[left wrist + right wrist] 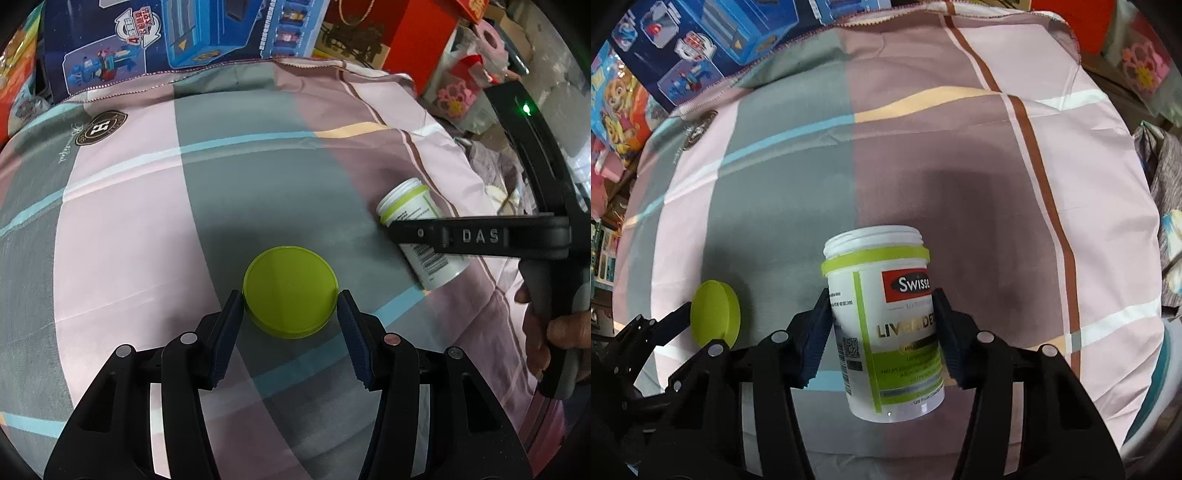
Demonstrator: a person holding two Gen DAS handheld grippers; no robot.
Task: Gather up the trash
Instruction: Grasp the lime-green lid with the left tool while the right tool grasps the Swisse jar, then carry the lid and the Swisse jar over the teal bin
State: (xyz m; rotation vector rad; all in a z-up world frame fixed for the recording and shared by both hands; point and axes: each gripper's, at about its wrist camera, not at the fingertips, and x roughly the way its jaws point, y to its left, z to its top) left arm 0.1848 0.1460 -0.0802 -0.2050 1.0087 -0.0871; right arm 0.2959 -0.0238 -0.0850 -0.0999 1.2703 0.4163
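A round lime-green lid (290,288) sits between the blue pads of my left gripper (290,295), which press on its two sides. In the right wrist view the same lid (716,317) stands tilted on edge above the cloth. My right gripper (882,293) is shut on a white Swisse supplement bottle (886,325) with a green label and an open threaded mouth, its pads pressing the bottle's sides. From the left wrist view, the bottle (406,201) is partly hidden behind the right tool's black frame (480,236), held by a person's hand (554,332).
A pink, grey and mauve checked cloth (129,221) covers the work surface. Blue toy boxes (166,37) stand along its far edge and a red box (417,33) at the back right. Bags and other clutter (1163,177) crowd the right side.
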